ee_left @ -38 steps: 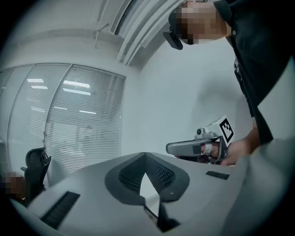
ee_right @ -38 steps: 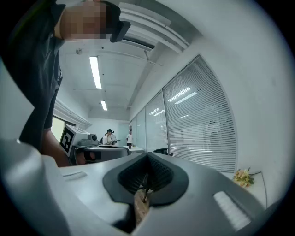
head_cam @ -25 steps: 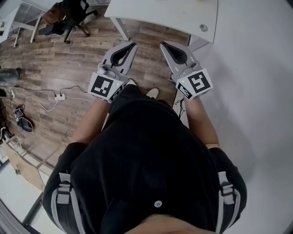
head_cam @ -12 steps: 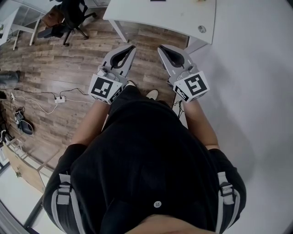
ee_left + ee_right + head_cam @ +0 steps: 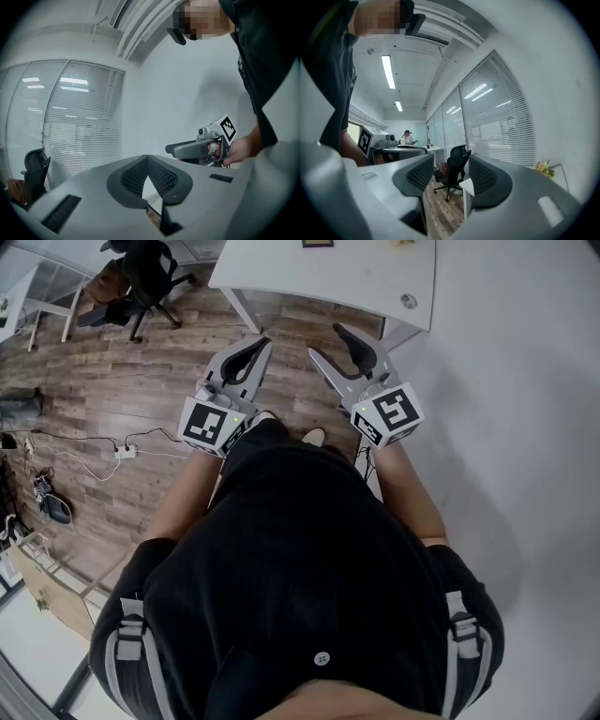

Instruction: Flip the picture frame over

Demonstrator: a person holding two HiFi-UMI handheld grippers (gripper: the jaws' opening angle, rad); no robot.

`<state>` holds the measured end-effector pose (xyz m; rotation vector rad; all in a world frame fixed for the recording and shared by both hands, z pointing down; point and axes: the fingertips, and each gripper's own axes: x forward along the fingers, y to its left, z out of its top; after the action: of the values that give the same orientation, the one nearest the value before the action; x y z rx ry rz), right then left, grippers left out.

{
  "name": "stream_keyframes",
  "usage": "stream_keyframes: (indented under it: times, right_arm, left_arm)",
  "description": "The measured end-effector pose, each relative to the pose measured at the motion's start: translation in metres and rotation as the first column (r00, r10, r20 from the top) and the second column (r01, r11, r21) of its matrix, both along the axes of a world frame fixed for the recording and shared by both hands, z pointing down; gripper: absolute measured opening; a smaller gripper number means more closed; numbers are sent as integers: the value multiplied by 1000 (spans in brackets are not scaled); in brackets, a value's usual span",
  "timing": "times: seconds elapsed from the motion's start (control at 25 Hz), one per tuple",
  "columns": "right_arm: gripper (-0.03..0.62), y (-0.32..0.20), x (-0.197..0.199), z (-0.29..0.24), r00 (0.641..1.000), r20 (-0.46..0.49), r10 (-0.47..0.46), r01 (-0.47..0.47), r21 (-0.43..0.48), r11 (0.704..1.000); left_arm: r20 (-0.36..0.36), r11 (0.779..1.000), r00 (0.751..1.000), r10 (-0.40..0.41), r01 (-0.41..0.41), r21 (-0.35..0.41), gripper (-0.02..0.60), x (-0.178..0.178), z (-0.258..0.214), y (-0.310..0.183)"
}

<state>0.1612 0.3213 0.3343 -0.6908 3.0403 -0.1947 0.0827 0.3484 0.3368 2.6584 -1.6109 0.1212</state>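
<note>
Wood floor [image 5: 141, 362] | table [image 5: 309, 282] edge ahead | right claw [image 5: 324, 339] just opened, empty

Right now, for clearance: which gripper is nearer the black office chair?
Left. The left gripper is right of the black office chair; the right gripper, jaws just opening and empty, is farther right.

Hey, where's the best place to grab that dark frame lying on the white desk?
Probably its near edge, approached from the person's side: the frame seems to lie flat on the desk, mostly cut off by the picture's top.
</note>
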Motion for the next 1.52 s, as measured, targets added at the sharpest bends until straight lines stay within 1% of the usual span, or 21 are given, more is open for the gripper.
stream_keyframes:
  times: [0.24, 0.36, 0.52, 0.68, 0.8, 0.88, 1.08, 1.32, 1.52]
  right_arm:
    - [341, -7, 2, 1, 1000, -1, 14, -14, 7, 1000]
    - [367, -10, 2, 2, 1000, -10, 17, -17, 6, 1000]
    - [371, -17, -3, 4, 1000, -23, 17, -17, 7, 1000]
    - [371, -30, -15, 12, 999, -38, 26, -26, -1, 1000]
    - [371, -43, -27, 17, 998, -51, 40, -41, -2, 999]
    - [371, -53, -36, 17, 997, -55, 55, -55, -6, 998]
    - [371, -83, -65, 18, 994, -78, 80, -82, -18, 996]
    - [371, -111, -108, 20, 989, -104, 107, -111, -31, 993]
    - [371, -135, -146, 20, 983, -124, 132, -139, -45, 989]
  left_arm:
    - [11, 1000, 1000, 2, -2, -5, 5, 1, -3, -2]
    - [8, 1000, 1000, 4, -4, -3, 5, 0, -4, -3]
    - [8, 1000, 1000, 18, -18, -1, 5, -6, 1, -10]
    - [5, 1000, 1000, 15, -15, -6, 5, -22, 7, -23]
    - [-15, 999, 999, 40, -40, 2, 5, -32, 8, -36]
    - [-13, 998, 998, 62, -62, -5, 5, -40, 10, -46]
    - [-25, 995, 995, 96, -96, -20, 5, -67, 13, -79]
    - [-56, 990, 989, 138, -138, 2, 5, -107, 7, -115]
    - [-74, 983, 981, 180, -181, -10, 5, -145, 9, -141]
